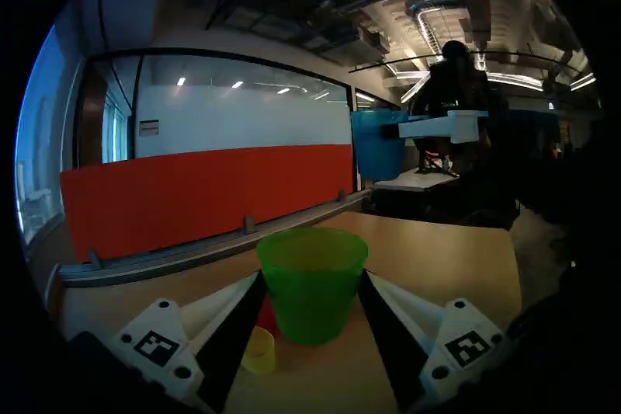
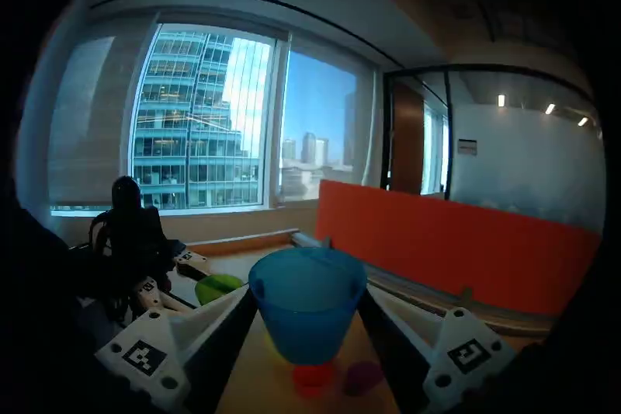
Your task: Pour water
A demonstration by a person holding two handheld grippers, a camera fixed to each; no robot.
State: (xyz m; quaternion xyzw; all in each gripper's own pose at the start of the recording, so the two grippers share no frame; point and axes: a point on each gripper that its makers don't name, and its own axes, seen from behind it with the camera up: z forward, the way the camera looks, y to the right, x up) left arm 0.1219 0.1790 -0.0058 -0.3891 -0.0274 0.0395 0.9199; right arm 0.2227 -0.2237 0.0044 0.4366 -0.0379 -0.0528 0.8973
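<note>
While both cups stood upright, the left gripper [image 1: 312, 278] was clamped on the green cup [image 1: 312, 305], one finger pressed to each side. The right gripper [image 2: 307, 292] gripped the blue cup [image 2: 308, 325] the same way. A yellow cup [image 1: 260, 350] sat on the table [image 1: 442, 259] beneath the green cup. A red cup [image 2: 313, 377] and a purple cup [image 2: 362, 377] sat beneath the blue cup.

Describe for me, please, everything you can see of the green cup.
The green cup looks like translucent plastic, tapered, wider at its open rim. It stands upright between the jaws of the left gripper, which press its two sides, over the wooden table. Whether it holds water cannot be told.
</note>
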